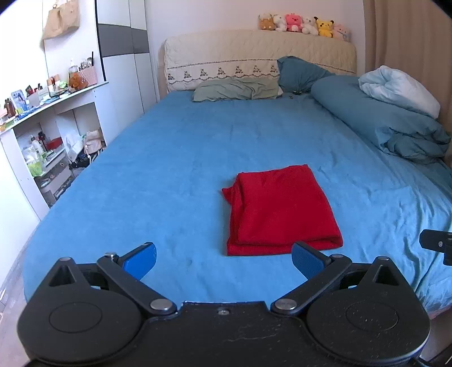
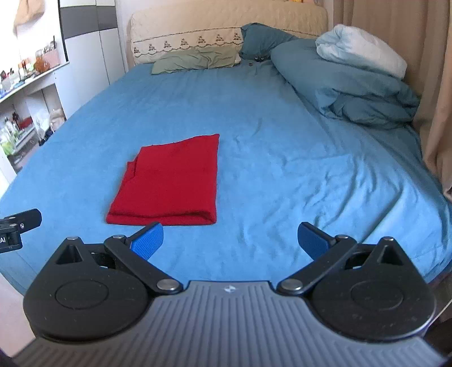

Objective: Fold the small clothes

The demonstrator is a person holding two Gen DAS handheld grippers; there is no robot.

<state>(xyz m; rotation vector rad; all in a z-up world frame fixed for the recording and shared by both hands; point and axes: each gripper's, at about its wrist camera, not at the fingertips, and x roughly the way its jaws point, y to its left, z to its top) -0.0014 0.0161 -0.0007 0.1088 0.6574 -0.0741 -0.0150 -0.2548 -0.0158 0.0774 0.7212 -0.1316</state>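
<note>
Nearest to you, your left gripper (image 1: 223, 258) stood spread to its full width with nothing between its blue pads (image 1: 141, 258); it hung clear above the bed (image 1: 141, 175), tilted downward, which I read as a release posture rather than a reach; your right gripper (image 2: 230, 240) matched it, equally wide and equally empty, its pads (image 2: 148, 240) over bare sheet just short of the cloth's near edge; holding both apart and off the fabric kept them from dragging a finished fold askew.

Just beyond the fingertips lay the red garment (image 1: 279, 209), folded into a compact rectangle on the near half of the bed, its thick folded edge toward you and a few layers peeking out at its left side; it sat flat and untouched, so the fold looked to me essentially complete, though that loose left edge might want squaring.

Further off, the blue sheet ran open to the pillows (image 1: 237, 90) at the headboard; a bundled duvet (image 2: 344, 87) was pushed to the right side, presumably to leave you the middle as working space; a row of plush toys (image 1: 305, 25) sat on top of the headboard, and cluttered shelves (image 1: 42, 127) stood at the left.
</note>
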